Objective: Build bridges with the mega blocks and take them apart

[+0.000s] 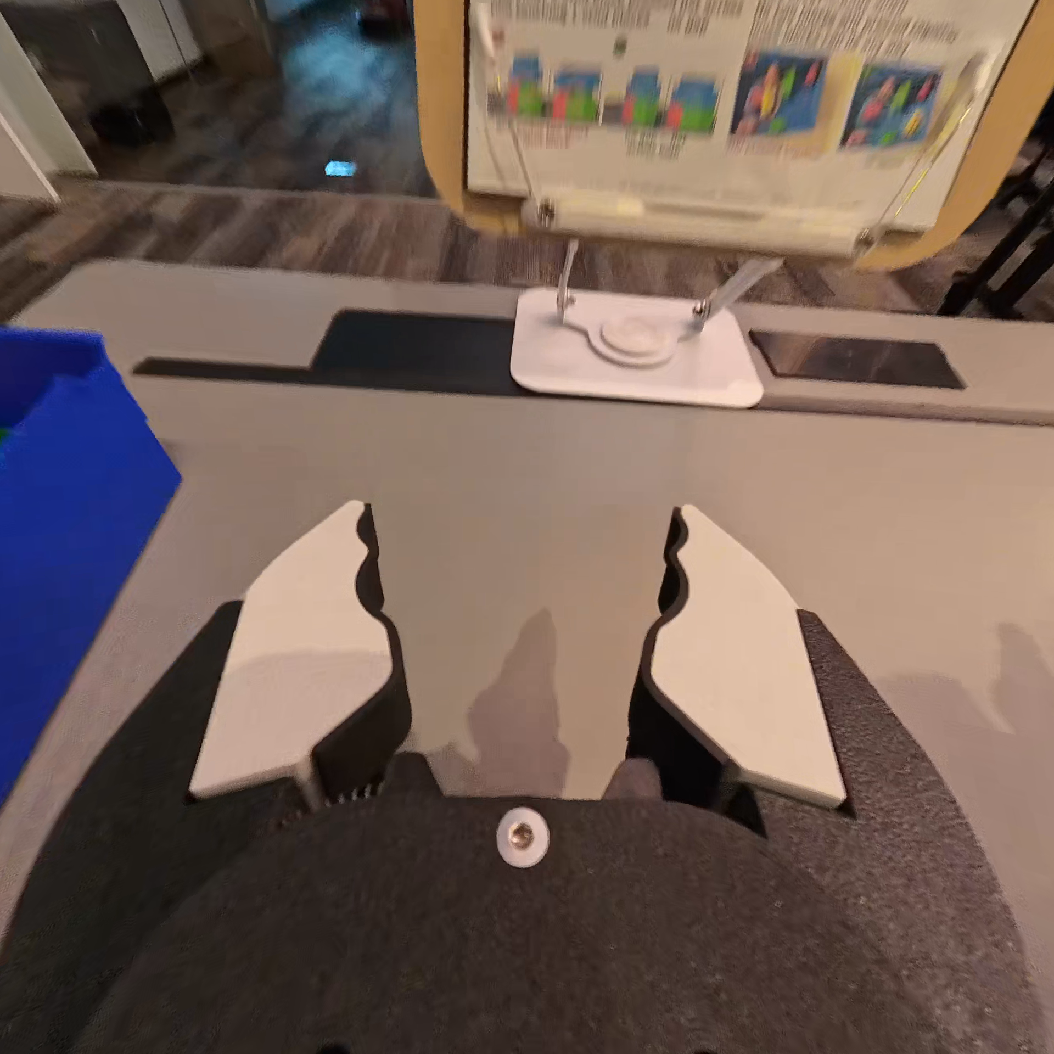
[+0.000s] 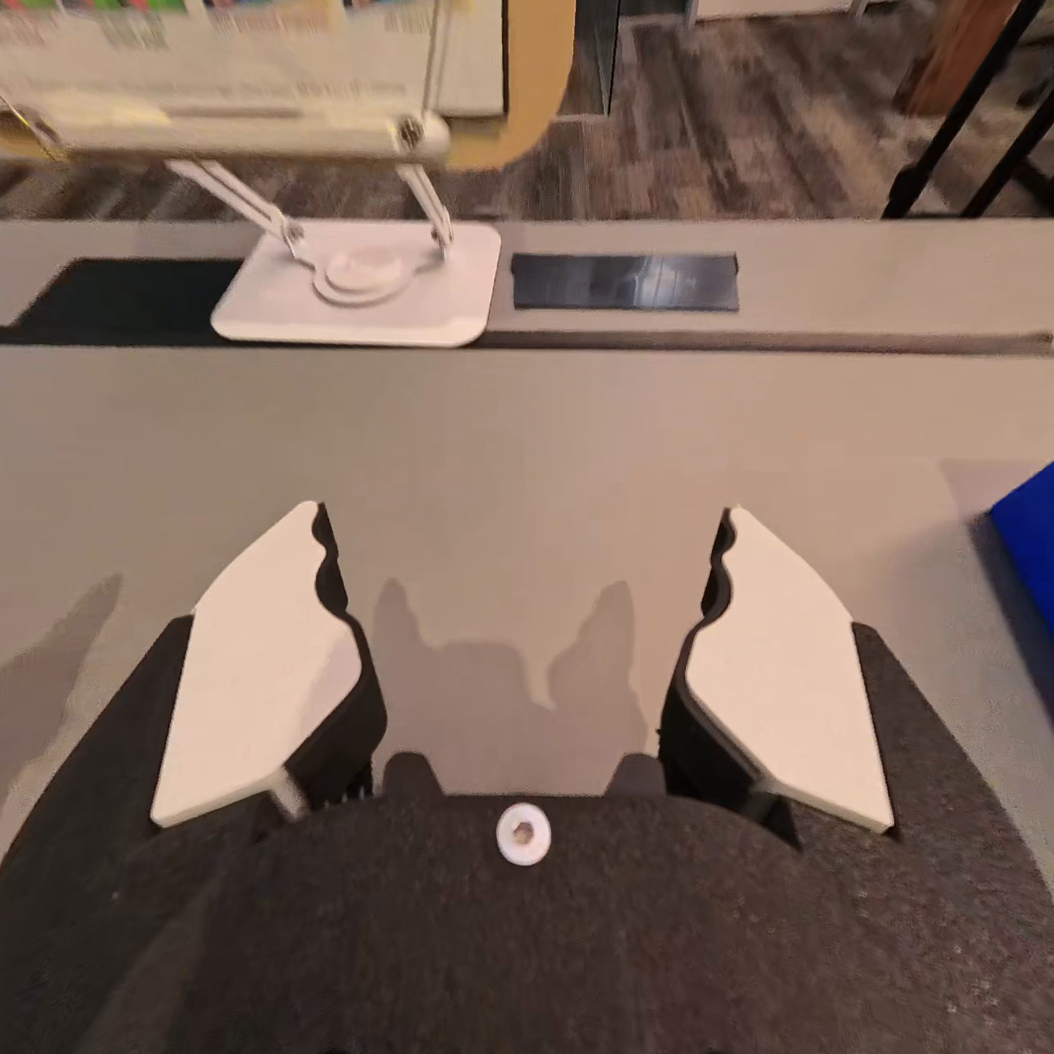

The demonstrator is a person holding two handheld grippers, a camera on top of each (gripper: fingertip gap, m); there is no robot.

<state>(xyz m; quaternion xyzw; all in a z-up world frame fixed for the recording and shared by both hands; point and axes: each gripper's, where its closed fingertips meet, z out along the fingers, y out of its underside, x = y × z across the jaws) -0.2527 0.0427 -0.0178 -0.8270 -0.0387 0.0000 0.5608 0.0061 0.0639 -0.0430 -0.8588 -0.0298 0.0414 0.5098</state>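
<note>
A: Mega blocks: location?
B: Not clearly visible. A trace of green shows inside the blue bin at the left edge of the left wrist view, too small and blurred to say what it is. No block lies on the open grey table.

A: Left gripper: condition?
B: Fingers spread wide, nothing between them; only bare table and the gripper's own shadow show in the gap. It hangs above the table, with the blue bin off to its left.

A: Right gripper: condition?
B: Same entry. Fingers released and well apart, empty, above bare table. A blue corner, possibly a second bin, enters at the right edge of its view.

A: Items at the far edge of the table?
B: One white stand, its flat base resting on the table, with two thin metal arms rising from it. It carries a printed instruction sheet with coloured pictures, blurred. A tan curved frame sits behind the sheet.

A: Anything beside the base?
B: Dark rectangular patches in the table surface, one on each side: the left one runs under the base, the right one lies just beside it.

A: Beyond the table?
B: Dark wood-patterned floor.
</note>
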